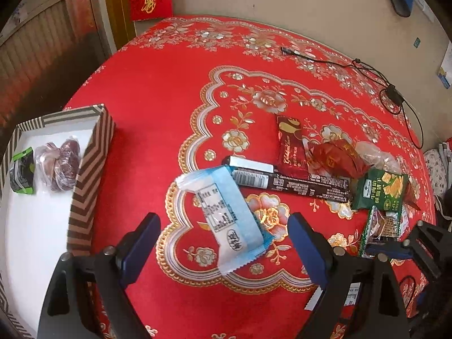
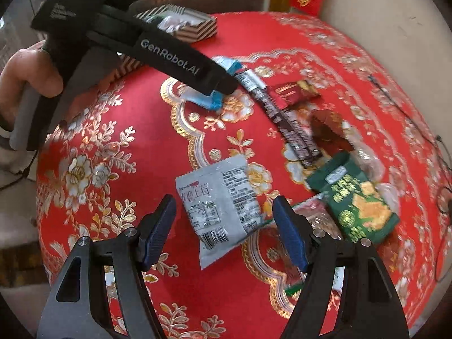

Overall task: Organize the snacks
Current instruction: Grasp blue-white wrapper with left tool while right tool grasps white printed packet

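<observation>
Two hand-held grippers, both mine, gape wide open. My left hand-held gripper (image 1: pixel 223 243) straddles a blue-and-white packet (image 1: pixel 226 220) at lower centre; my right hand-held gripper (image 2: pixel 223 226) straddles a grey packet (image 2: pixel 220 212). A striped box (image 1: pixel 90 169) at left holds wrapped snacks (image 1: pixel 56 163).

"GenRobot.AI" on left gripper (image 2: pixel 220 84), seemingly
</observation>
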`<state>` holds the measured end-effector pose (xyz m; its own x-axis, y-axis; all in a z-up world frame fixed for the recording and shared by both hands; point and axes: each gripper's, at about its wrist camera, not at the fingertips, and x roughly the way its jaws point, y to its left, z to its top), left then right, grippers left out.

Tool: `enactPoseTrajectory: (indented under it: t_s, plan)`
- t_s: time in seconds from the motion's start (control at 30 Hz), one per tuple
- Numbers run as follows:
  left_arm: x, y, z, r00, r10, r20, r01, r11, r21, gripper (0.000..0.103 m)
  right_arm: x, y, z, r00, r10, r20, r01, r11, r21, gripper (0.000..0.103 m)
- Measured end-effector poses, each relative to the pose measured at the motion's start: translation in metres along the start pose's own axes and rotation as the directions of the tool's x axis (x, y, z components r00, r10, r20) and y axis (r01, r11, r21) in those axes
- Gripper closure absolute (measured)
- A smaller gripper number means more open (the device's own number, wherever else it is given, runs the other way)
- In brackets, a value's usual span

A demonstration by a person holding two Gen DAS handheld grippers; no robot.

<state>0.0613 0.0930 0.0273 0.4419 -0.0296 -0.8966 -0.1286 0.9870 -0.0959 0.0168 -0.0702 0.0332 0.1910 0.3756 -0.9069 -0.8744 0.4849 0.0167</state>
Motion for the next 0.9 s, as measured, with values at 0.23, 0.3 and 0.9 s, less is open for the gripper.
enactPoseTrajectory:
  t_s: [0.23,0.3,0.9]
  plan:
    - [0.011,-0.006,0.004,0.999,0.018,-0.029,-0.018,1.0,-0.02,0.01,0.018,0.0,0.004,1.0,-0.001,-0.007,0.001,1.0,-0.026,0.032]
    - [0.014,-0.007,0.005,0.999,0.017,-0.034,-0.018,1.0,-0.025,0.01,0.018,0.003,0.002,1.0,0.001,0.013,-0.001,1.0,-0.009,0.032]
    - [-0.008,0.015,-0.011,0.999,-0.003,0.049,0.0,0.998,0.056,0.069,-0.007,0.031,-0.012,0.982,-0.056,0.18,0.0,0.955,0.297,0.048]
